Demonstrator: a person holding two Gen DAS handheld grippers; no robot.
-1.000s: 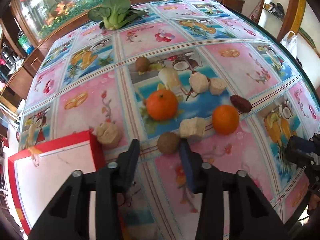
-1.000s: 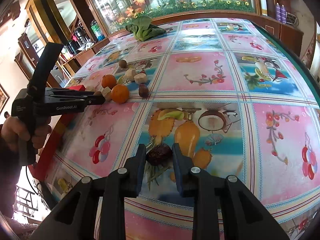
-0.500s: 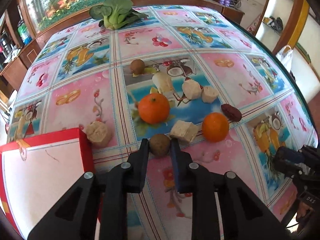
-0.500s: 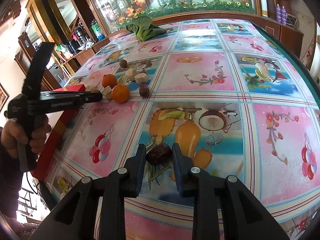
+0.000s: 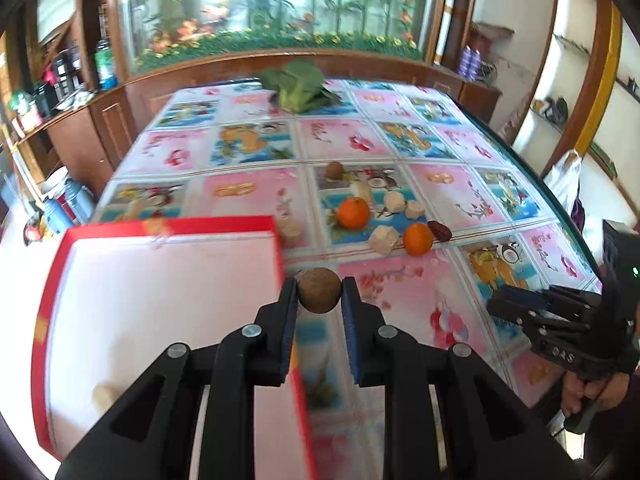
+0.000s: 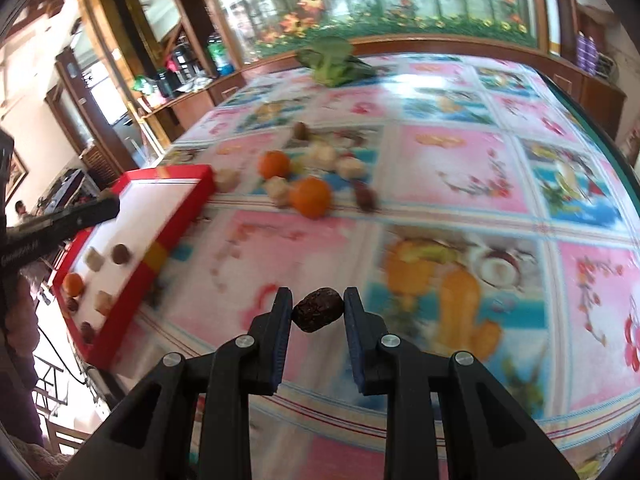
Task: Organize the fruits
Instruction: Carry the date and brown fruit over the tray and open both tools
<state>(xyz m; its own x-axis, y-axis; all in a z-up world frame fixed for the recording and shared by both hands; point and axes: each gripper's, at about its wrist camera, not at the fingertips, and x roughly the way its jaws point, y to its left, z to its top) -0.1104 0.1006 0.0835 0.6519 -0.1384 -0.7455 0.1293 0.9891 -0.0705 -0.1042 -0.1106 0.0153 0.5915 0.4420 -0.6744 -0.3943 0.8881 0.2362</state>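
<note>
1. Fruit-printed oilcloth in pink and blue squares covers the table (image 5: 460, 184), with a planted glass tank along the far wall.
2. My left tongs (image 5: 319, 294) are clamped on a round brown fruit (image 5: 319, 290), held clear of the cloth at the lower centre of the left view, just beside the right wall of the red box (image 5: 168, 224).
3. The box fills the lower left of that view; its floor is white, and a pale lump (image 5: 103, 397) lies near its lower left corner.
4. My right tongs (image 6: 318, 312) are closed on a dark wrinkled date (image 6: 318, 309), at the lower centre of the right view, above the cloth.
5. Loose on the table, middle right of the left view: two oranges (image 5: 418, 239), several pale chunks (image 5: 383, 240), another date (image 5: 440, 231) and a second brown fruit (image 5: 334, 169).
6. A leafy green vegetable (image 5: 300, 86) lies at the table's far edge.
7. In the right view the box sits at the left, holding an orange (image 6: 73, 283), pale chunks and small dark fruits; blur hides finer detail.
</note>
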